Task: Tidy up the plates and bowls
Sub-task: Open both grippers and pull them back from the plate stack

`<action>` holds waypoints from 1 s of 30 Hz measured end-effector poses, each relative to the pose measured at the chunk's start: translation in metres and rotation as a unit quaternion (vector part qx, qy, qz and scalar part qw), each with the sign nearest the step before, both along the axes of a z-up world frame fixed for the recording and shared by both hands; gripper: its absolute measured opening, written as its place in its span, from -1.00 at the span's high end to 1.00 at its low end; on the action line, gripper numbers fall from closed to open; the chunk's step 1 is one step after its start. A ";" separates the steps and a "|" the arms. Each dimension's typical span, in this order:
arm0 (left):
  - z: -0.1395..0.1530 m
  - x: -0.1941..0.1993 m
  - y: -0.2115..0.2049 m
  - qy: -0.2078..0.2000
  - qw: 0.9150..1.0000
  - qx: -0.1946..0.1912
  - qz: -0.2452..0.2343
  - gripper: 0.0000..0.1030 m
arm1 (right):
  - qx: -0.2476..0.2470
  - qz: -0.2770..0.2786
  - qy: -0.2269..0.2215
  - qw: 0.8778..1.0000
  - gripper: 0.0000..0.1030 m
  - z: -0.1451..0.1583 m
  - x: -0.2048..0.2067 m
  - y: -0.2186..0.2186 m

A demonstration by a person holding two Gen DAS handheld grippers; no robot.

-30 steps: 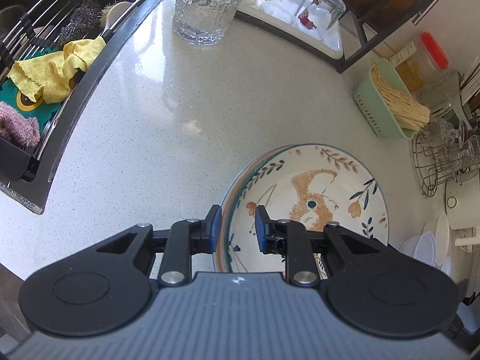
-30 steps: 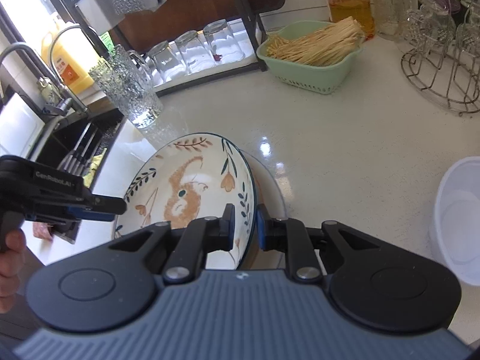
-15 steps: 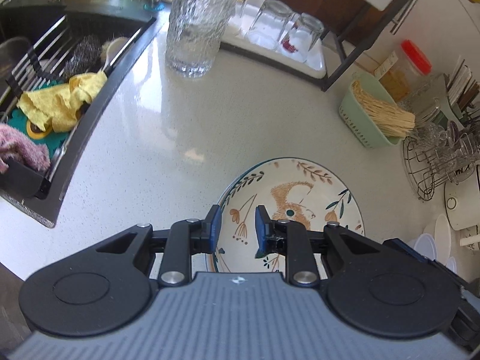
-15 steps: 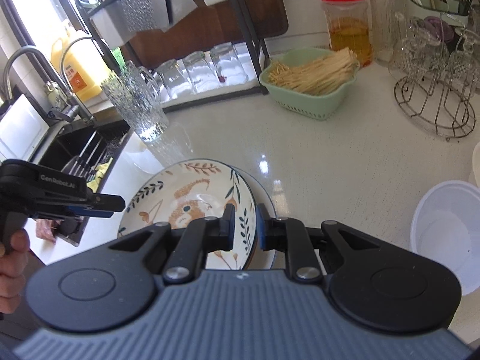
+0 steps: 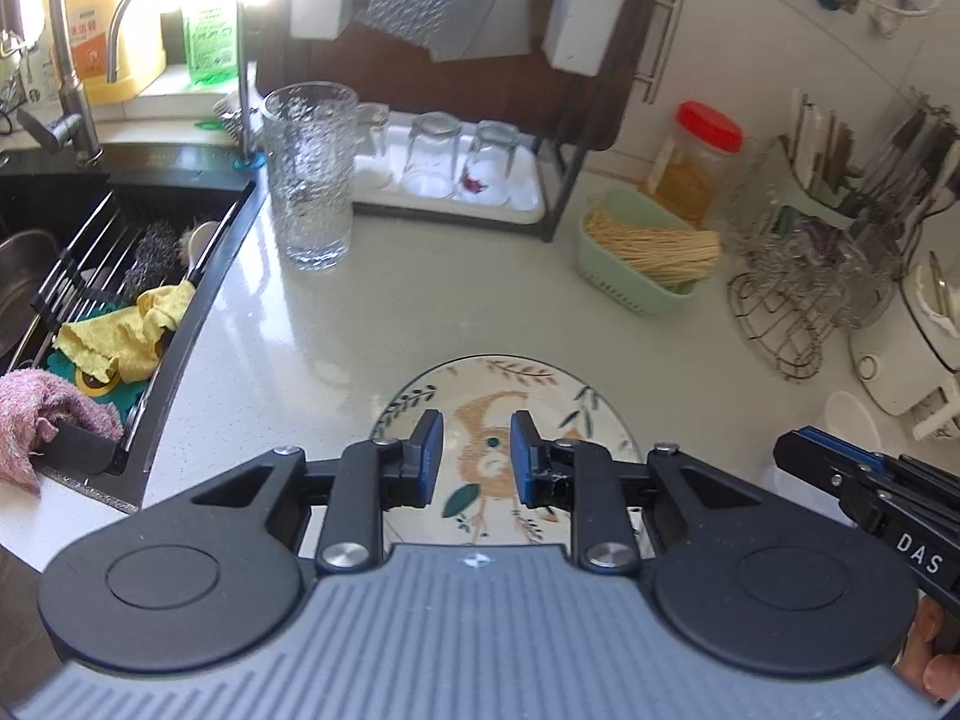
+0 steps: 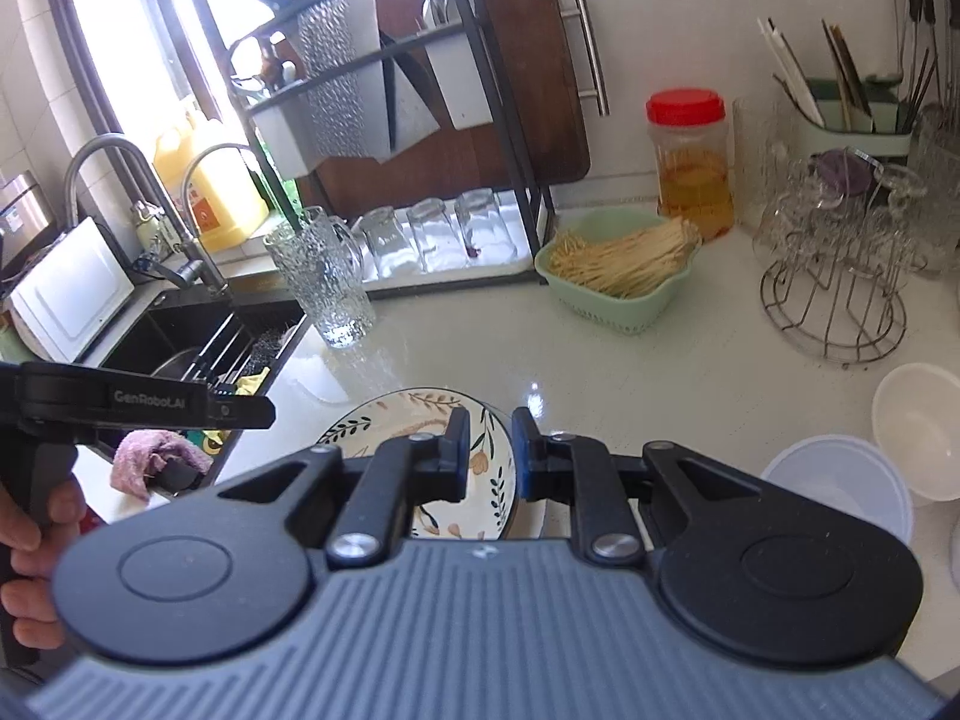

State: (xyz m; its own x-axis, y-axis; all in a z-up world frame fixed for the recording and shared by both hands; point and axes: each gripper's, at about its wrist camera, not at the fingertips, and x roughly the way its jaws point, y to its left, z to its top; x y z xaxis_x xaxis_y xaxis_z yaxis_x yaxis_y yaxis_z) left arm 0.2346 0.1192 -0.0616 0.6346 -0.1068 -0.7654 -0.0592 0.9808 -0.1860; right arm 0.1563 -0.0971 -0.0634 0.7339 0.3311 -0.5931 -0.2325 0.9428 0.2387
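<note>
1. left wrist view: left gripper (image 5: 477,438) hangs over the counter (image 5: 360,324) at lower centre of the frame, its blue pads apart with nothing between them.
2. decorated plate (image 5: 510,378), painted with leaves and an orange figure, lies flat on the counter beneath those pads, just below the middle of the frame; the gripper body hides its near edge.
3. right wrist view: right gripper (image 6: 491,438) has its pads drawn close together and clamps nothing. the plate's right rim shows through the narrow gap, lower down on the counter.
4. a person's hand (image 6: 36,546) at the left edge of that frame holds the left gripper's handle, its tip pointing toward the plate and apart from it.
5. white bowl (image 6: 924,420) and a clear tub (image 6: 840,492) sit at the right edge, well apart from the plate.
6. beyond the plate stand a textured glass (image 5: 309,174) at upper left of centre, a green basket (image 5: 636,294) of sticks at right, a red-lidded jar (image 5: 702,150) behind it and a wire stand (image 5: 798,324) further right.
7. yellow cloth (image 5: 120,330) and pink cloth (image 5: 36,414) lie at the sink (image 5: 210,264) along the left edge.
</note>
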 end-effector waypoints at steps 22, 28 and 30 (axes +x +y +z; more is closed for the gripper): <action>0.004 -0.013 -0.072 -0.022 0.992 -0.003 -0.124 0.48 | -0.012 -0.103 -0.017 0.995 0.66 -0.003 -0.055 -0.038; -0.002 -0.011 -0.079 -0.016 0.988 0.006 -0.155 0.48 | -0.004 -0.136 -0.007 0.991 0.66 -0.015 -0.056 -0.048; -0.006 -0.013 -0.081 -0.014 0.987 0.008 -0.162 0.48 | -0.005 -0.142 -0.004 0.990 0.66 -0.018 -0.058 -0.050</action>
State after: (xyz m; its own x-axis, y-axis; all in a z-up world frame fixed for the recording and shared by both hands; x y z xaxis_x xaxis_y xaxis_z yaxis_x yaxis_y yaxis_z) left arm 0.2221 0.0380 -0.0680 0.5905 -0.2951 -0.7511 0.2632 0.9503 -0.1664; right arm 0.0986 -0.1475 -0.0815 0.8013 0.1050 -0.5890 0.0395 0.9730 0.2272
